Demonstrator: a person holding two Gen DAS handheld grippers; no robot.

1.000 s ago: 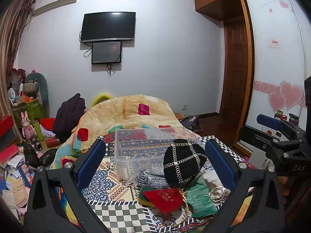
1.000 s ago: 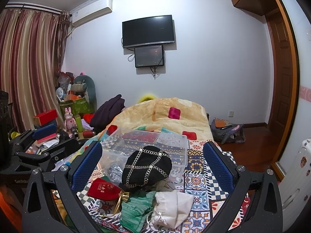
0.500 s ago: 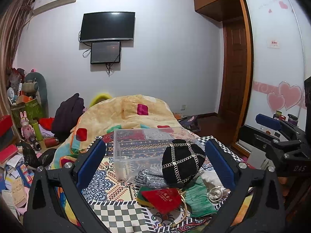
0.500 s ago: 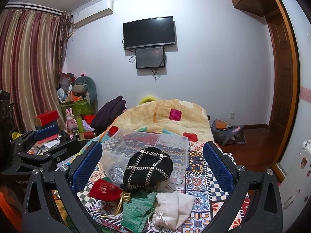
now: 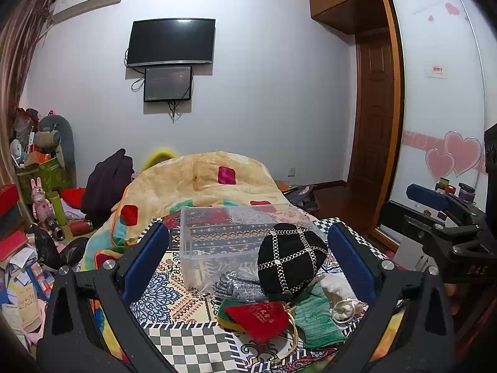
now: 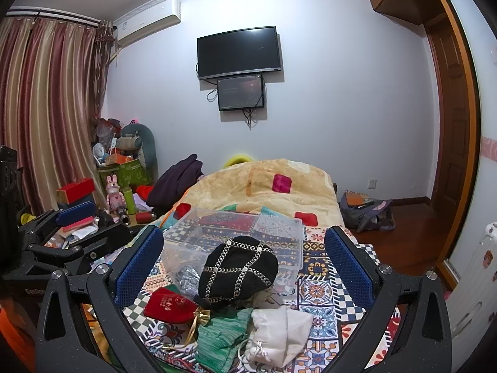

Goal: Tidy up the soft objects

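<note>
I see nothing sorted yet. The clear bin [image 5: 236, 236] sits mid-bed, apparently empty; 5 soft things lie heaped at its near edge: black cap [image 6: 237, 269], green cloth [image 6: 222, 338], white pouch [image 6: 279, 331], red pouch [image 5: 256, 317], silver piece [image 5: 237, 284]. My left gripper [image 5: 248, 261] and right gripper [image 6: 243, 264] gape wide, holding nothing.

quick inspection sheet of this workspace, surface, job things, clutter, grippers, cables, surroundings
surface: patterned bedspread, orange quilt heaped behind.
job's things: black studded hat, red pouch, green knit, white drawstring bag and silver fabric piled before the clear plastic bin.
clutter: boxes, pink bunny toy and papers on the left; backpack on the floor.
grippers: left gripper and right gripper both open, holding nothing.
cables: wires dangle below the wall screens.
surroundings: curtain, wooden door.
</note>
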